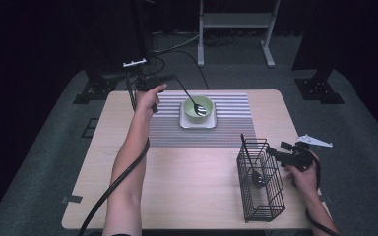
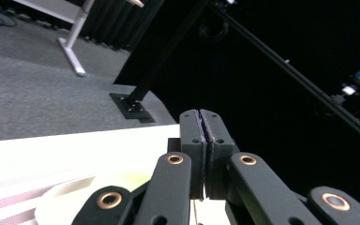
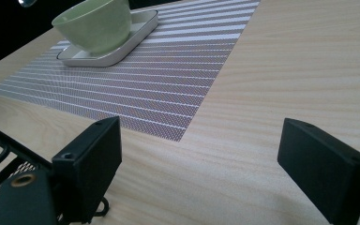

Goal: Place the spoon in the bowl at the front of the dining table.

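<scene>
Currently left gripper (image 1: 163, 78) fingers clamped on spoon (image 1: 191, 101) handle, spoon head in green bowl (image 1: 199, 109) on tray (image 1: 197, 122). Right gripper (image 1: 283, 151) fingers wide open, empty, beside wire basket (image 1: 259, 183). Risk: tipping bowl if levered sideways.

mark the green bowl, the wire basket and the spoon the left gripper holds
green bowl (image 1: 198, 109): high view, inner wall.
wire basket (image 1: 261, 196): high view, near end of the mesh.
spoon (image 1: 186, 93): high view, mid-handle, its head resting in the bowl.
</scene>
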Demonstrator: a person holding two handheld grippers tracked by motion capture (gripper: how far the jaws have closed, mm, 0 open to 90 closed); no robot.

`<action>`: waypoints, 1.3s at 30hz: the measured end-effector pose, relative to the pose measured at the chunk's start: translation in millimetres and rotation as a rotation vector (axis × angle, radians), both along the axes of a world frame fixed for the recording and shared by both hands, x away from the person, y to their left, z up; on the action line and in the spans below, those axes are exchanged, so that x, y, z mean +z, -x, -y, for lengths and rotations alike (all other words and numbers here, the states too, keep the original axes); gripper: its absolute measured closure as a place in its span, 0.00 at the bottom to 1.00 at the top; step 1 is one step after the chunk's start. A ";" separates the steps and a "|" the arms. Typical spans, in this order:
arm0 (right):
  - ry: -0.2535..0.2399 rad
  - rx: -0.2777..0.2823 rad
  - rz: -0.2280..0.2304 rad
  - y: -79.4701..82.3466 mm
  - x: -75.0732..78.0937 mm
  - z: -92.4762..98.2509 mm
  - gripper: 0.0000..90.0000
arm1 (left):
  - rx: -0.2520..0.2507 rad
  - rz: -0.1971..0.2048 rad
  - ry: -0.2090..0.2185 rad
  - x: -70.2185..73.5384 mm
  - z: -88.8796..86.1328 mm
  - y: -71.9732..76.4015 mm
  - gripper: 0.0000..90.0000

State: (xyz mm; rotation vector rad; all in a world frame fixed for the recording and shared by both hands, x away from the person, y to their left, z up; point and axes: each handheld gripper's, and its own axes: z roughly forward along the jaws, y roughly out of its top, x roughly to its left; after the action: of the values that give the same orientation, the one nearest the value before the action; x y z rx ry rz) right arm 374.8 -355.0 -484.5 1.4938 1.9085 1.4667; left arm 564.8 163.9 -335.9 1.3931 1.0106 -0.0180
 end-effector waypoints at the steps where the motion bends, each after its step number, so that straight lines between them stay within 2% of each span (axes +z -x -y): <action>1: -0.001 -0.001 0.000 -0.1 -0.2 0.4 0.14 | 0.007 -0.005 -0.003 -0.7 -1.1 -1.0 0.99; 4: -0.008 -0.005 -0.002 0.1 -0.3 1.1 0.14 | 0.028 -0.017 0.008 -3.4 -4.4 -3.8 0.99; 8: -0.009 -0.005 -0.005 0.5 -0.3 1.4 0.14 | 0.048 -0.029 0.001 -6.5 -8.2 -5.2 0.98; 11: -0.008 -0.005 -0.003 0.8 -0.2 1.2 0.14 | 0.093 -0.037 0.005 -10.3 -14.0 -6.1 0.98; 19: -0.010 -0.004 -0.005 0.8 -0.2 1.3 0.14 | 0.155 -0.035 -0.009 -15.7 -16.0 -6.3 0.99; 35: -0.012 -0.005 -0.002 0.9 -0.3 1.7 0.14 | 0.209 -0.045 -0.006 -36.2 -11.9 -6.1 0.98; 39: -0.007 -0.004 0.001 1.0 -0.3 1.4 0.14 | 0.205 -0.055 -0.015 -42.0 -9.7 -5.5 0.98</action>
State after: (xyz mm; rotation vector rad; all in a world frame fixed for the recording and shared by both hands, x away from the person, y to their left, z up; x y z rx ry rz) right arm 373.8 -356.4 -484.8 1.4994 1.9008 1.4730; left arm 570.3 173.6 -377.8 1.3032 1.1976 0.1035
